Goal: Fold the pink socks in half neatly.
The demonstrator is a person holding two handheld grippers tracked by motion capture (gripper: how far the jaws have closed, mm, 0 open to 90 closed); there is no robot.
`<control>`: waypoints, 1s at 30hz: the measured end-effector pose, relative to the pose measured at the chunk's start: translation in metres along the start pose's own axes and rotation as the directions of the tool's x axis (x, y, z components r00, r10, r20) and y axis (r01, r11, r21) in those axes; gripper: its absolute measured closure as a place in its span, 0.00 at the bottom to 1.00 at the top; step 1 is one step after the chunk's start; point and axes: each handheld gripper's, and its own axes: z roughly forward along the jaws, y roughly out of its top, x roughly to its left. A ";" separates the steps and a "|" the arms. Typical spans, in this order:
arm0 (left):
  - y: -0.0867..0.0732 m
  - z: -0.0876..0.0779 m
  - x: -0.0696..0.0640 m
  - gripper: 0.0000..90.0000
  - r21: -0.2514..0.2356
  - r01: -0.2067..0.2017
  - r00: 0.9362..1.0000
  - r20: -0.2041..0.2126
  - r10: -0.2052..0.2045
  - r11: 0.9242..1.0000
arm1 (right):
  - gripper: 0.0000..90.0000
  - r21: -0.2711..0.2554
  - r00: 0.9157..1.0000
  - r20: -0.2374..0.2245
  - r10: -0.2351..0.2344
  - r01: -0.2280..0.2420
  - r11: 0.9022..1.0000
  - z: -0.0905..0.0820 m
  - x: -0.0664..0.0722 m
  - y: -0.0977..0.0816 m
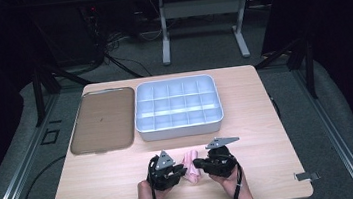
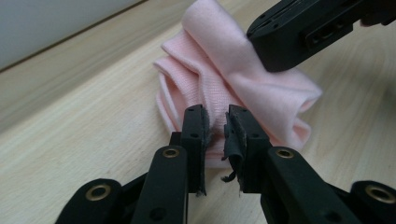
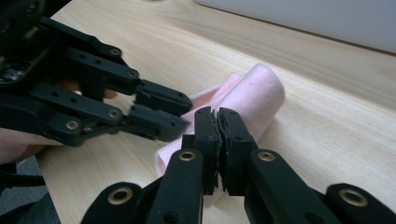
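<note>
High view: pink cloth (image 1: 191,165) on bench (image 1: 267,119) near edge, between left tongs (image 1: 178,171) and right tongs (image 1: 198,164), left gripper view: left tongs slightly spread, cloth fold between pads, right gripper view: right tongs (image 3: 218,122) pressed together, pinching cloth.

No readable text, label, brand, number or sign appeared anywhere. The compartment box (image 1: 178,109), at twelve o'clock from the hands, the brown tray (image 1: 102,120) at eleven o'clock and the pink cloth (image 2: 243,88) were all plain, and the tabletop (image 1: 267,114) and the black gripper bodies carried no markings clear enough to read.
</note>
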 end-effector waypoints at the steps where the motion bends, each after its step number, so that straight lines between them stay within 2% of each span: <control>1: 0.000 -0.001 0.001 0.85 -0.006 -0.001 1.000 -0.001 0.001 1.000 | 0.97 -0.001 1.000 0.000 -0.001 0.001 1.000 -0.002 -0.001 0.000; 2: -0.001 -0.003 0.002 0.86 -0.003 0.006 1.000 -0.016 -0.006 1.000 | 0.97 0.001 1.000 0.001 0.000 0.000 1.000 -0.003 -0.001 0.000; 4: -0.002 -0.003 0.004 0.87 0.001 0.013 1.000 -0.012 -0.013 1.000 | 0.97 -0.006 1.000 0.004 0.005 -0.005 1.000 -0.005 -0.001 0.000; 5: -0.002 -0.001 0.006 0.88 0.015 0.013 1.000 -0.018 -0.013 1.000 | 0.97 0.000 1.000 0.006 -0.007 0.007 1.000 -0.006 -0.001 0.001; 6: -0.003 0.000 0.007 0.89 0.017 0.012 1.000 -0.015 -0.012 1.000 | 0.97 -0.003 1.000 0.009 -0.014 0.014 1.000 -0.006 0.000 0.001; 7: -0.003 0.001 0.007 0.90 0.021 0.028 1.000 -0.007 -0.028 0.999 | 0.97 -0.008 1.000 0.005 -0.007 0.007 1.000 -0.006 0.002 0.002; 11: -0.003 0.005 0.008 0.94 0.034 0.033 0.999 0.000 -0.033 0.999 | 0.97 -0.008 1.000 0.004 -0.028 0.028 1.000 -0.008 0.004 0.007; 19: -0.005 0.008 0.013 0.96 0.024 0.035 0.999 0.019 -0.036 0.999 | 0.97 0.010 0.998 -0.016 -0.063 0.063 0.998 0.006 0.012 0.017; 22: -0.006 0.008 0.013 0.96 0.022 0.046 0.999 0.025 -0.047 0.999 | 0.97 0.023 0.997 -0.024 -0.072 0.072 0.997 0.012 0.014 0.018; 26: -0.005 0.007 0.015 0.96 0.025 0.040 0.998 0.042 -0.041 0.999 | 0.97 0.030 0.997 -0.035 -0.069 0.070 0.997 0.019 0.012 0.019; 29: -0.006 0.002 0.018 0.89 0.018 0.055 0.996 0.064 -0.056 0.998 | 0.97 0.043 0.998 -0.024 -0.063 0.064 0.997 0.022 0.009 0.018; 30: -0.006 0.000 0.018 0.88 0.014 0.062 0.996 0.059 -0.063 0.998 | 0.97 0.050 0.998 -0.019 -0.061 0.062 0.997 0.022 0.007 0.017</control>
